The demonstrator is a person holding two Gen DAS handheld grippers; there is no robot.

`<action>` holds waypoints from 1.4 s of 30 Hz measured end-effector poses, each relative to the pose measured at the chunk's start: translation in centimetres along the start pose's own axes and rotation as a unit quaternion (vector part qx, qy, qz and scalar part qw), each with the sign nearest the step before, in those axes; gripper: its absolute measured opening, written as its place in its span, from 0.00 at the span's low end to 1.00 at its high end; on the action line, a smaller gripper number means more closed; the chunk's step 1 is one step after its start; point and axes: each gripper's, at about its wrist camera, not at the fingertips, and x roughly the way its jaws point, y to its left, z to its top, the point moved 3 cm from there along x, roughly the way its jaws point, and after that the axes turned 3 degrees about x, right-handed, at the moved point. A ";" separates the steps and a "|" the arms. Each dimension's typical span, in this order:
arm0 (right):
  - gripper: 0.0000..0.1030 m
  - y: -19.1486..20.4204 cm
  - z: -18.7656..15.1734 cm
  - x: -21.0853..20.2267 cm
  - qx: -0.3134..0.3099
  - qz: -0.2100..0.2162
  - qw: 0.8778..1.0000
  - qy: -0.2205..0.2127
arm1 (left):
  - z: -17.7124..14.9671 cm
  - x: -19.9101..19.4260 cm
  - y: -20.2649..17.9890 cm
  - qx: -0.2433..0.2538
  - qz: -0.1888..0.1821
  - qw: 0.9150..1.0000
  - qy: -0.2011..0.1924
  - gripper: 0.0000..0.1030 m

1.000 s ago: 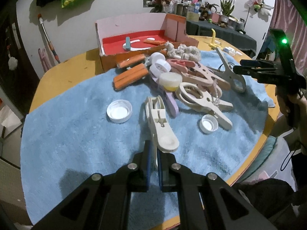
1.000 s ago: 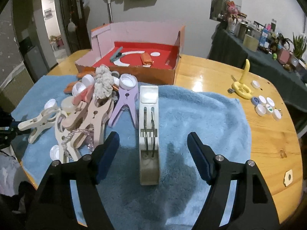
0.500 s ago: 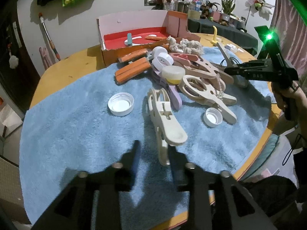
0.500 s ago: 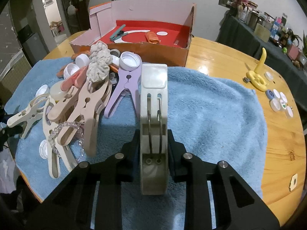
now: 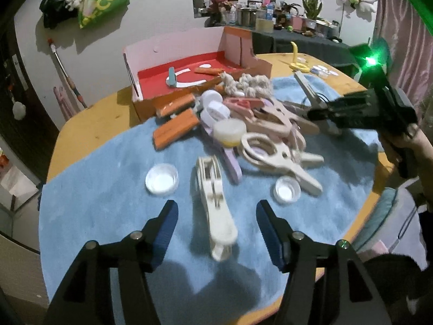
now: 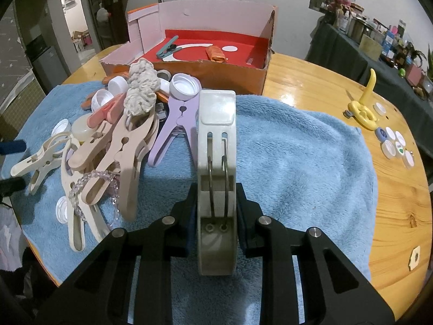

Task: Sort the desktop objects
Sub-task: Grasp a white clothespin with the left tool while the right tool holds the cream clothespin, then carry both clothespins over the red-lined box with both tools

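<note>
My right gripper (image 6: 216,211) is shut on a large off-white clip (image 6: 216,140) and holds it over the blue towel (image 6: 297,157); it also shows in the left wrist view (image 5: 324,113). My left gripper (image 5: 216,224) is open, its fingers either side of a cream clothes peg (image 5: 213,200) lying on the towel (image 5: 94,203). A pile of beige, pink and purple pegs (image 5: 270,124), white caps and orange blocks (image 5: 176,128) lies mid-towel. An open orange box with a red floor (image 6: 205,51) stands behind it.
White caps (image 5: 161,179) (image 5: 286,191) lie loose on the towel. A yellow toy (image 6: 365,103) and several small caps (image 6: 395,146) sit on the bare wooden table at the right. The table edge runs close at the front.
My left gripper has opened and let go of the cream peg, which now lies on the towel. My right gripper has closed on the off-white clip and lifted it.
</note>
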 end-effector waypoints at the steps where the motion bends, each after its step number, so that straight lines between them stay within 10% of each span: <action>1: 0.22 0.0 0.0 0.0 0.001 0.001 1.000 -0.001 | 0.4 0.3 0.0 -0.002 0.001 1.000 0.001 0.61; 23: 0.22 -0.6 -0.3 -0.3 0.009 0.023 1.000 -0.009 | 1.3 5.2 0.6 -0.018 0.007 0.997 0.070 0.20; 42: 0.21 -0.3 -0.3 -1.0 0.008 0.017 1.000 -0.003 | 2.0 4.3 1.3 -0.037 -0.006 0.997 0.067 0.20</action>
